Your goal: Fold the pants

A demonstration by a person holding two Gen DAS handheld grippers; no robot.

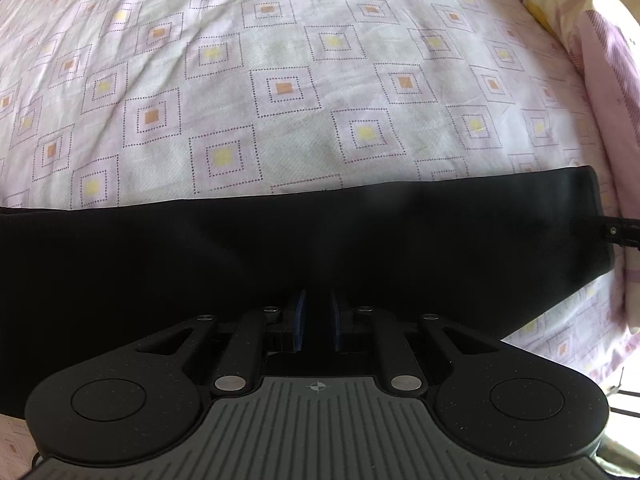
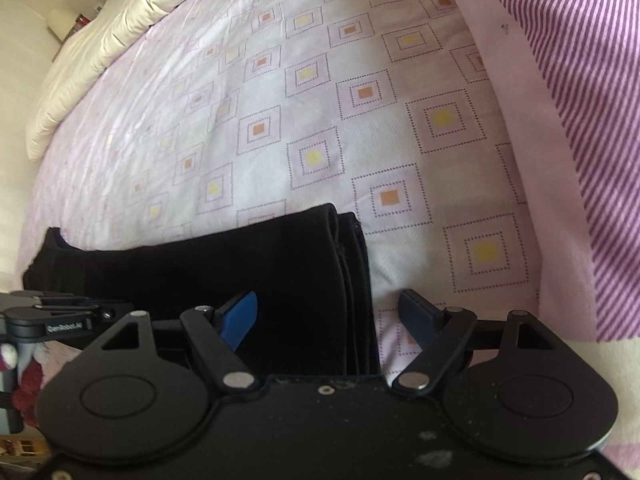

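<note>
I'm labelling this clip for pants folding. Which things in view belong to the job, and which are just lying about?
Part of the job:
black pants
left claw
right claw
bed sheet

Just lying about:
cream duvet
striped cloth

Daylit bed with patterned sheet

Pink sheet [image 2: 320,92] printed with dotted squares; cream duvet [image 2: 100,48] bunched far left; striped pillow [image 2: 580,100] right.

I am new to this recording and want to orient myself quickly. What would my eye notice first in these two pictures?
First, the black pants, a long dark band lying across the pale bedsheet printed with dotted squares. Next, the left hand-held gripper has its blue pads narrowly apart over the cloth. The right hand-held gripper is wide open, straddling the pants' layered end.
</note>
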